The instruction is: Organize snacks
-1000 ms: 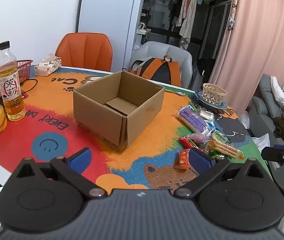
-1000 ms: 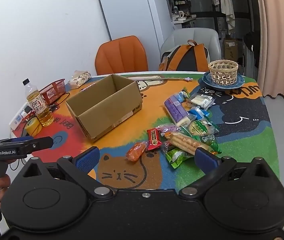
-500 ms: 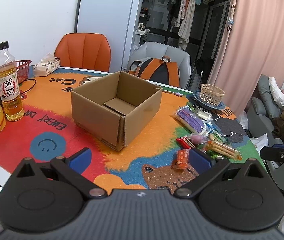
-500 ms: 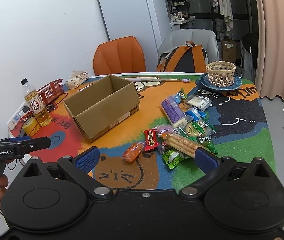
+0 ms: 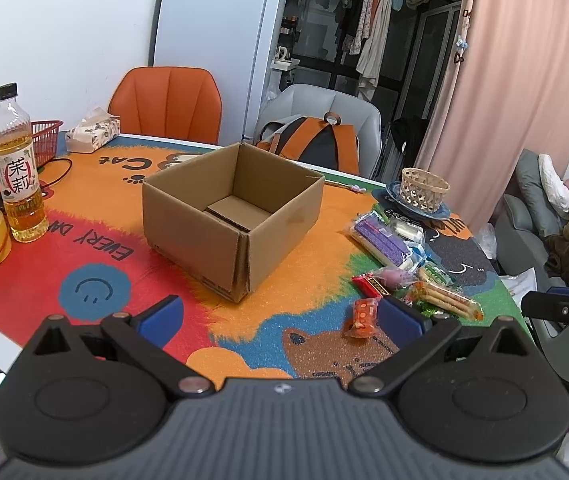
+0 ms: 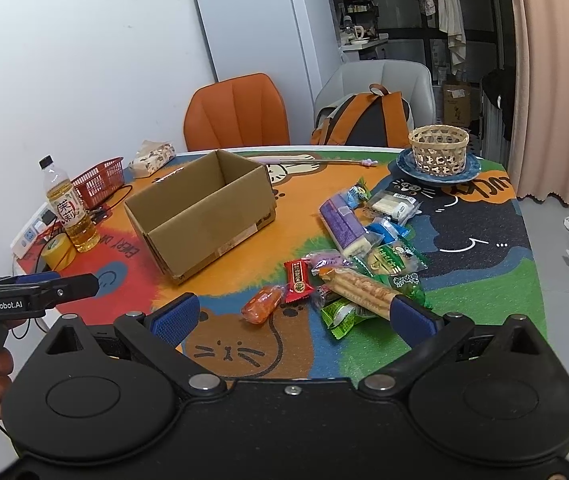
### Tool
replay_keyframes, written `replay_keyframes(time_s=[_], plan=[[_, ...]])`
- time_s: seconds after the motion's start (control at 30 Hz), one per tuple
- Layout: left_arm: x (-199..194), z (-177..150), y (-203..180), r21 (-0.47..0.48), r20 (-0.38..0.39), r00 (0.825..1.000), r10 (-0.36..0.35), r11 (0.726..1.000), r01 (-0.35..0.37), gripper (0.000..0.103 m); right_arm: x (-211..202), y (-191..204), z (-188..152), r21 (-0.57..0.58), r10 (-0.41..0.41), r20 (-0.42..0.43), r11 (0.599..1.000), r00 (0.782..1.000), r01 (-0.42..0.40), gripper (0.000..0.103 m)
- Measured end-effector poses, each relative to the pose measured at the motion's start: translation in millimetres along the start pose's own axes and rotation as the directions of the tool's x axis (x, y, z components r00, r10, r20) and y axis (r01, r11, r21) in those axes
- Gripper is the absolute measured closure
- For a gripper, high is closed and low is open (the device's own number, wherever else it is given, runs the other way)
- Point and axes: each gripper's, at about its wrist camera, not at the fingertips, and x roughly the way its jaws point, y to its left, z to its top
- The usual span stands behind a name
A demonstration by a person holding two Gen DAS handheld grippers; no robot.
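Here, through the left wrist view, I hold the left gripper (image 5: 280,312) low over the near table (image 5: 132,268) edge, jaws spread and empty, the open box (image 5: 232,216) ahead. I judge it best to keep that box clear for drops. Through the right wrist view, the right gripper (image 6: 292,314) hovers level, jaws spread, empty, facing the snacks (image 6: 358,256) heaped right of the box; I'd take the loose orange packet (image 6: 262,304) first.

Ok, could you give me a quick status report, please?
Left gripper and right gripper open, empty. Cardboard box empty; snacks loose beside it. Nothing in the way.
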Motion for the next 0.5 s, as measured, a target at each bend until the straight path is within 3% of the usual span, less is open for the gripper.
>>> replay_keyframes(time_s=[0.5], plan=[[-3.5,-0.3,0.2,-0.006,0.008,1.000,-0.012,1.000,0.012,0.000,-3.1,4.5,2.3,-0.013,-0.010,0.005,1.000,1.000,0.010,0.000]])
